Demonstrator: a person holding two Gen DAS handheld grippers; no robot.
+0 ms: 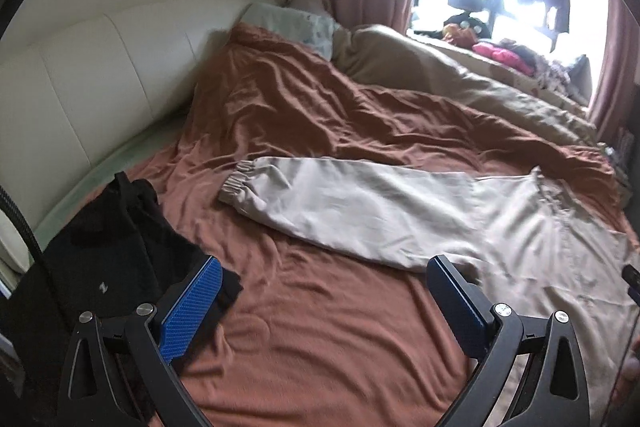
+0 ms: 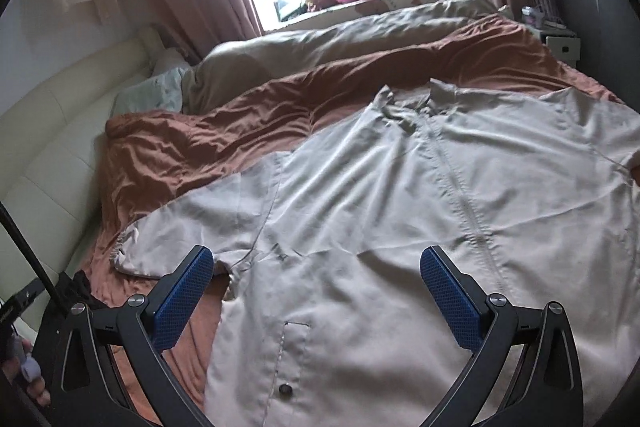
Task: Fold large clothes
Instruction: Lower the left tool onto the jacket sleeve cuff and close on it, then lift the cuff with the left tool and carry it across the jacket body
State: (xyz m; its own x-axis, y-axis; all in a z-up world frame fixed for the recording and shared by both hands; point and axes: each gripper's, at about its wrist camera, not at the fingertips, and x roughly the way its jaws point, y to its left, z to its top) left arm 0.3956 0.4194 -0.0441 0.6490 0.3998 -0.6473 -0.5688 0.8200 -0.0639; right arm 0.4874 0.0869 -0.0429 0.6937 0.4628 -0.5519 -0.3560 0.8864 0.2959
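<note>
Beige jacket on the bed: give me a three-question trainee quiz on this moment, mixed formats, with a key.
1. True or false: the left gripper is shut on the jacket sleeve.
2. Multiple choice: the beige jacket lies (A) spread front-up, zipper showing, (B) folded in half, (C) hanging at the window.
3. Fill in: the dark item left of the sleeve cuff in the left wrist view is a ____ garment.

Key:
1. False; both the left and the right gripper are open and hold nothing.
2. A; it lies on the rust-brown bedspread.
3. Black.
</note>
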